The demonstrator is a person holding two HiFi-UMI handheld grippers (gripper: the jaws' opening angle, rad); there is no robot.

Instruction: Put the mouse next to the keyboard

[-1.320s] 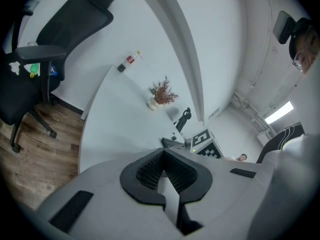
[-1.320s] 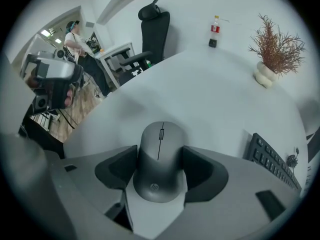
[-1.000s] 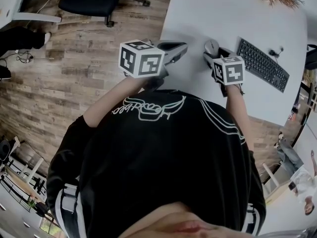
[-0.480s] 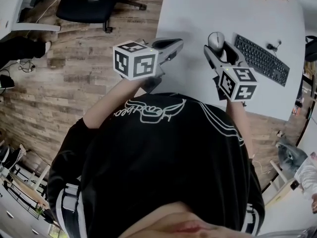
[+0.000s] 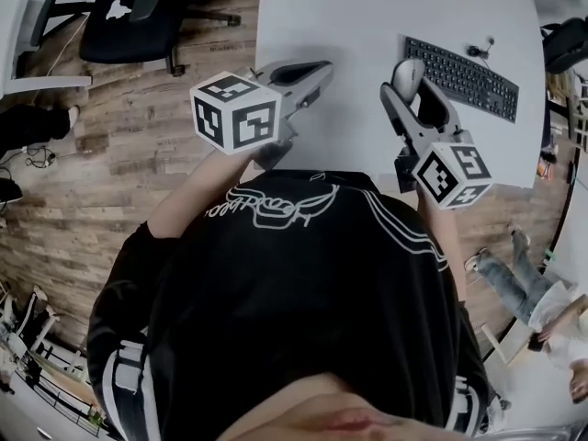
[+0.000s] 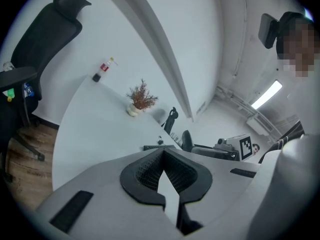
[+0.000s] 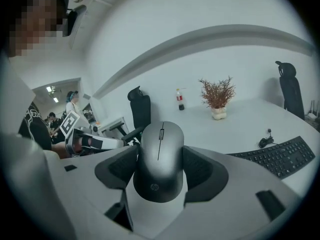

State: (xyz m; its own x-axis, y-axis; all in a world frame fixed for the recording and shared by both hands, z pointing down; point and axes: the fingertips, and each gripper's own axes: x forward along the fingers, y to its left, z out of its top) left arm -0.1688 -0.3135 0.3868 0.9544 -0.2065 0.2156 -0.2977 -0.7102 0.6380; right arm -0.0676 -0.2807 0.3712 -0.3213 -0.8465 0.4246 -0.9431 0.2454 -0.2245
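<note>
Mouse (image 7: 160,154) lifted off desk (image 7: 250,120), clamped between right tongs (image 7: 161,168); left tongs (image 6: 163,176) closed, empty.

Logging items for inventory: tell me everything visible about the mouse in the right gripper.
The grey matte plastic computer mouse is oval, with a slim scroll wheel on a centre seam and a small logo near its rear; no cable shows. The right gripper clamps its sides between black pads, top up, wheel end pointing away. It seems lifted above the white table, left of the black keyboard, apart from it.
</note>
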